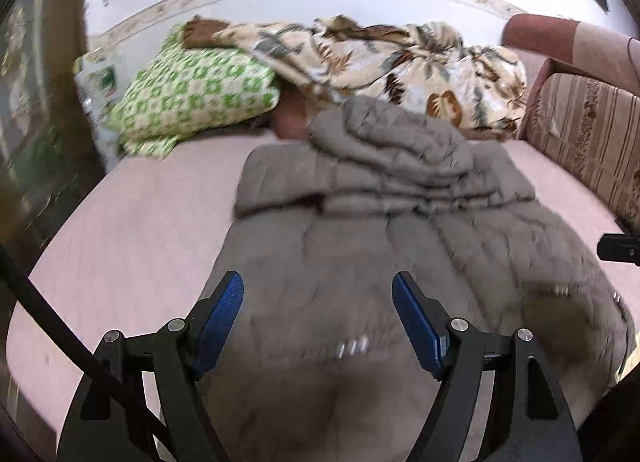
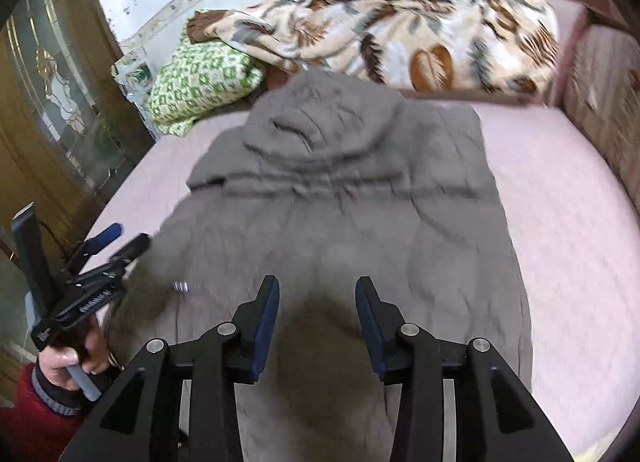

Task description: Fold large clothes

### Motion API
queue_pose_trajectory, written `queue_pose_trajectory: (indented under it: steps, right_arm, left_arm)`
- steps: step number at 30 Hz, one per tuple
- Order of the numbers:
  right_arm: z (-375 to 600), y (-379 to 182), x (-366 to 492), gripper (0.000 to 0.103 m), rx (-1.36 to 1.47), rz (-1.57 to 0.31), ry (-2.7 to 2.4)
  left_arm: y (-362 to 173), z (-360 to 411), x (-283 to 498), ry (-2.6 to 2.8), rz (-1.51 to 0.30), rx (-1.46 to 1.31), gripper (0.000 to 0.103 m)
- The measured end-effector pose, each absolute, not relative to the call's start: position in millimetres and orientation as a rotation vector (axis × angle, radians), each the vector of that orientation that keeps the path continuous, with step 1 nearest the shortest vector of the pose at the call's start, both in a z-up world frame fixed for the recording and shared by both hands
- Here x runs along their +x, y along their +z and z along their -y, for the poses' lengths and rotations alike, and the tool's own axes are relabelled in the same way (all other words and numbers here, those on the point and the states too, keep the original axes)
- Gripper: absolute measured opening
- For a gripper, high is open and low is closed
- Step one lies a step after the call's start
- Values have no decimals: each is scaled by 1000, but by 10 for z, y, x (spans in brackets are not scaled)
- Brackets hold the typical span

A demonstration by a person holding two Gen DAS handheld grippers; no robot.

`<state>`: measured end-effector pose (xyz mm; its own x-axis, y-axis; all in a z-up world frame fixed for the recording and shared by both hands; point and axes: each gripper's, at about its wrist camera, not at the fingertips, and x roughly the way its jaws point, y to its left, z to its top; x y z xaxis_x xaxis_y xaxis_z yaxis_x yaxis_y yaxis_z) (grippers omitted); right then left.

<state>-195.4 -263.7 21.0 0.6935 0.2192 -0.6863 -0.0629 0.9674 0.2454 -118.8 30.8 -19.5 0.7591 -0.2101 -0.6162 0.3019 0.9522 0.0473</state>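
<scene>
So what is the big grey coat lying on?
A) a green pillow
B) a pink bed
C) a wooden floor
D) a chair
B: the grey coat is spread flat on the pink bed, and the green pillow sits apart near the wall.

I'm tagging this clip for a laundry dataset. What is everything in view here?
quilted hooded coat: one, grey-brown, spread on the bed, hood toward the wall
bed sheet: one, pale pink, under the coat
patterned pillow: one, green and white, far left of the bed
leaf-print blanket: one, cream and brown, bunched along the wall
striped cushion: one, pink-brown, right side
wooden glass door: one, brown, left
left gripper: fingers open over the coat
right gripper: fingers open over the coat
hand: one, red sleeve, holding the left gripper
</scene>
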Motion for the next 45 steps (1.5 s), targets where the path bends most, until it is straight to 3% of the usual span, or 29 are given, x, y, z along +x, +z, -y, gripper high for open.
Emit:
queue_pose_trajectory:
  steps: [12, 19, 42, 45]
  right_arm:
    - [2332, -590, -2163, 43, 181, -855, 81]
    - [2158, -806, -2127, 55, 50, -835, 47]
    - [2212, -887, -2284, 64, 99, -765, 83]
    - [2202, -896, -2311, 73, 98, -752, 84]
  left_arm:
    - [-887, -503, -1348, -228, -900, 117, 76]
    - [-995, -406, -1419, -193, -852, 231, 80]
    - [-1116, -516, -1552, -111, -755, 166, 96]
    - [-1123, -524, -1562, -115, -746, 160, 97]
